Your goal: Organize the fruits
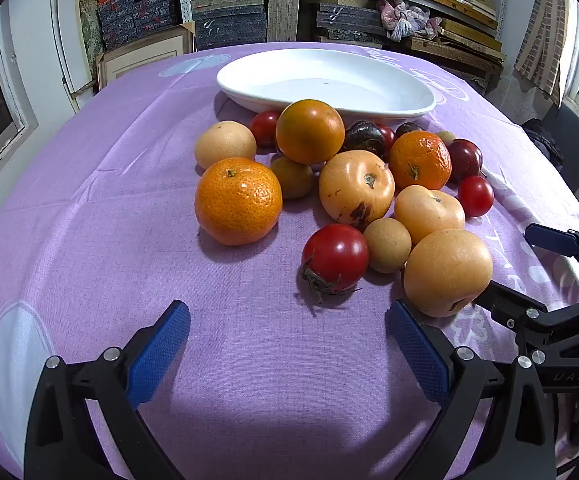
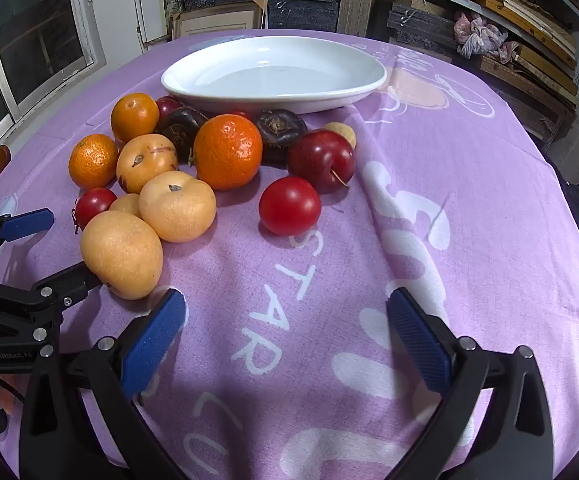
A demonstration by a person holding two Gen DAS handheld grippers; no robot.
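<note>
Fruit pile: the fruit [image 1: 341, 184] lay heaped on the purple cloth [image 1: 109, 240] of the counter, just in front of the white dish [image 1: 325, 80]; none of it was in the dish.
Nearest piece: a pale yellow pear [image 1: 447, 272] sat at the near edge of the heap, ahead and to the right of the left gripper [image 1: 287, 344] and ahead and to the left of the right gripper [image 2: 285, 336].
Which hand was nearer: both looked about equally close to it; the right blue pad of the left gripper reached almost to its lower edge, though I could not tell whether it touched.
Long axis: the pear was nearly round, a little wider than tall, so the approach angle probably mattered little.
Other close fruit: a red tomato [image 1: 335, 258] with a dried stalk lay ahead of the left gripper; another tomato [image 2: 289, 206] stood alone ahead of the right gripper, apart from the heap.
Left jaws: spread wide, holding nothing.
Right jaws: spread wide, holding nothing.
Likely step: no fruit was gripped, so sorting into the dish appeared not yet begun.
Writing on cloth: white letters [image 2: 285, 280] read roughly "STAR" from the right wrist view; the larger words were cut off.
Writing on tools: "GenRobot.AI" [image 2: 9, 356] showed on the left gripper's body; the other marking was too dim to read.
</note>
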